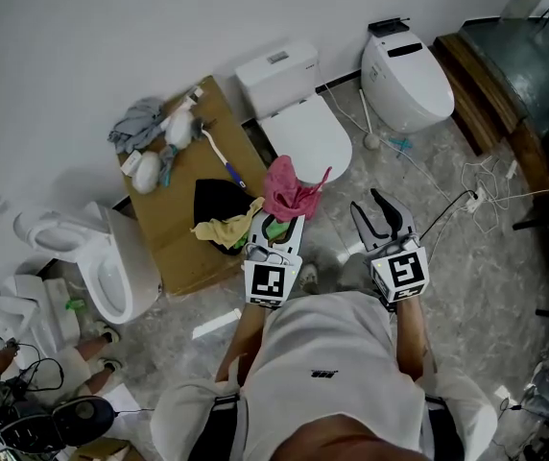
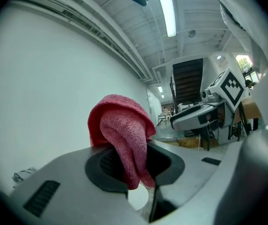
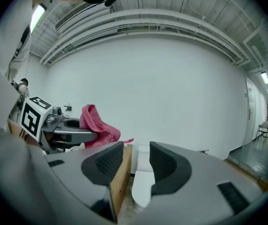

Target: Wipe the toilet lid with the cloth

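Observation:
A pink cloth [image 1: 289, 190] hangs bunched from my left gripper [image 1: 281, 221], which is shut on it just in front of the near toilet. That toilet's white lid [image 1: 305, 134] is down, with its tank against the wall. In the left gripper view the pink cloth [image 2: 124, 139] droops between the jaws of the left gripper [image 2: 138, 168]. My right gripper [image 1: 377, 209] is held to the right of the toilet, open and empty. In the right gripper view a clear gap shows between the jaws of the right gripper [image 3: 131, 165], with the toilet lid [image 3: 141, 184] beyond.
A cardboard box [image 1: 174, 248] left of the toilet carries a brush [image 1: 223, 159], rags and a black and yellow cloth [image 1: 219, 221]. A second toilet [image 1: 407, 80] stands at the right, a third [image 1: 97, 262] at the left. Cables [image 1: 486, 195] trail over the floor at the right.

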Tool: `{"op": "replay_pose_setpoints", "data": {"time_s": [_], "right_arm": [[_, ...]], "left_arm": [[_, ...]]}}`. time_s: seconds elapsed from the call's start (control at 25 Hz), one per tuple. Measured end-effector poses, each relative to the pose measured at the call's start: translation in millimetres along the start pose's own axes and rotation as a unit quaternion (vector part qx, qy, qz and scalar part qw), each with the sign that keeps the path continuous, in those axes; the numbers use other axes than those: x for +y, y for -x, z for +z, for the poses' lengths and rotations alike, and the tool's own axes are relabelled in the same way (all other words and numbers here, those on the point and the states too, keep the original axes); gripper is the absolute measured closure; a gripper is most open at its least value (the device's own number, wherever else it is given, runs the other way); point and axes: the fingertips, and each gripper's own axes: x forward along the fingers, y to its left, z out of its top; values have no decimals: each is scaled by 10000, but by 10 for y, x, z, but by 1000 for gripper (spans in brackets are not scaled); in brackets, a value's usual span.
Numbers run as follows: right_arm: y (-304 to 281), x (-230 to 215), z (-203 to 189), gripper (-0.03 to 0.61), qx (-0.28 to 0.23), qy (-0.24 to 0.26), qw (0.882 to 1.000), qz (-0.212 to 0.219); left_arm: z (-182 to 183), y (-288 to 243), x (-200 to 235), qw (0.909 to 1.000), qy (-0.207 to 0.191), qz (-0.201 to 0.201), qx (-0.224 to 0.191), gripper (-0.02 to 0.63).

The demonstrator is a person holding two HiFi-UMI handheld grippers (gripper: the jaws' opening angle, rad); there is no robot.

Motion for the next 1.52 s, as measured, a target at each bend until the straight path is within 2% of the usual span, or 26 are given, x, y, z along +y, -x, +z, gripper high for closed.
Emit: {"op": "replay_pose_setpoints", "data": {"time_s": [0.16, 0.32, 0.68, 1.12, 1.52], "right_arm": [[-152, -90, 32, 400, -23, 52, 10000, 31], [-303, -211, 32, 400, -31, 39, 9999, 92], [-808, -684, -8, 400, 39, -52, 9992, 396], [-1482, -1611, 104, 400, 31, -33, 9936, 1128], [-1972, -2455, -76, 400, 108, -99, 9868, 1612]], "left_arm": [[0, -145, 99, 10000, 20, 50, -44, 505], [-25, -318, 171, 9999, -23, 72, 80, 505], [-41, -918, 363, 9993, -49, 294, 245, 505], [101, -1972, 521, 9952, 26, 900, 377, 505], [55, -2919, 464, 9913, -2, 1169, 599, 505]]}}
